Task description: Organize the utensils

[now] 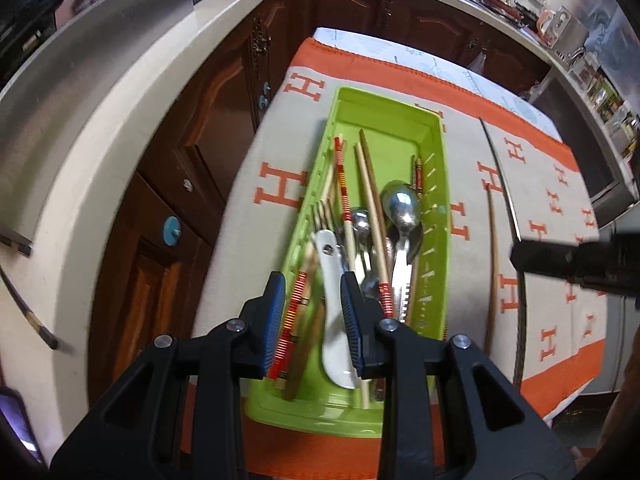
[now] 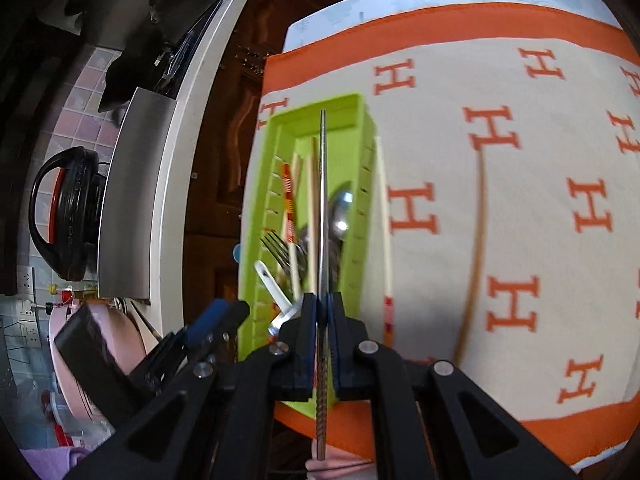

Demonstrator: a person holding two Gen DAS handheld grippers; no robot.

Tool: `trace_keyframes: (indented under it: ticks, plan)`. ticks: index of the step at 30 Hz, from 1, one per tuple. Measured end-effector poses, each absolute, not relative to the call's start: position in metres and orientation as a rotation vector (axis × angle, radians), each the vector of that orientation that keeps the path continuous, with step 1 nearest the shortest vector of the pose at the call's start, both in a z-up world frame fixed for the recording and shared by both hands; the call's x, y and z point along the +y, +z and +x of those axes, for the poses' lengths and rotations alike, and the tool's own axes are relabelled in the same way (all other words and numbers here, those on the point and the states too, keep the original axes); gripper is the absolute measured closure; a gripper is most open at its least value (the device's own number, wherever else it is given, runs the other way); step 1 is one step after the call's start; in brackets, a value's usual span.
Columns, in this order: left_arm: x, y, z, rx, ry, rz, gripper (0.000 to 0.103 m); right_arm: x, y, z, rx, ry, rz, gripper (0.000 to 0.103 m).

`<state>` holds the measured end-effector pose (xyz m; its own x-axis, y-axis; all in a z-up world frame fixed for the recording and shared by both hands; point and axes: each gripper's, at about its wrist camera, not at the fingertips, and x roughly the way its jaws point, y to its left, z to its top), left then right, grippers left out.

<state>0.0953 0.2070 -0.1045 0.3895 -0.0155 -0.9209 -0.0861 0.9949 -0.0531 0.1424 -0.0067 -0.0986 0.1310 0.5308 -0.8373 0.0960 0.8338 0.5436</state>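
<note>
A green plastic tray (image 1: 384,120) lies on the orange-lettered cloth and holds several chopsticks, a fork, metal spoons (image 1: 400,204) and a white ceramic spoon (image 1: 334,280). My left gripper (image 1: 314,320) hovers open over the tray's near end, the white spoon below the gap between its fingers. My right gripper (image 2: 322,312) is shut on a metal chopstick (image 2: 322,200), which points lengthwise over the tray (image 2: 340,106). In the left wrist view the right gripper (image 1: 576,260) sits right of the tray with that chopstick (image 1: 502,184) above the cloth.
A brown wooden chopstick (image 2: 476,240) lies loose on the cloth right of the tray, and a pale chopstick with a red-striped end (image 2: 384,220) rests against the tray's right wall. Dark wooden cabinets and a white counter (image 1: 120,128) run along the left.
</note>
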Motion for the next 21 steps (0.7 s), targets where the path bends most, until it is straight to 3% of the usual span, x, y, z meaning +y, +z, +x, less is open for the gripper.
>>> trace_keyframes:
  ticks: [8,11,21]
  plan:
    - [0.211,-0.091,0.101,1.145,0.07,-0.069,0.076,0.009,-0.13,0.161,1.508,0.311,0.551,0.096]
    - [0.207,-0.087,0.101,1.13,0.063,-0.063,0.065,0.008,-0.134,0.158,1.528,0.313,0.54,0.096]
    - [0.182,-0.084,0.1,1.128,0.032,-0.034,0.064,-0.022,-0.114,0.137,1.425,0.294,0.426,0.096]
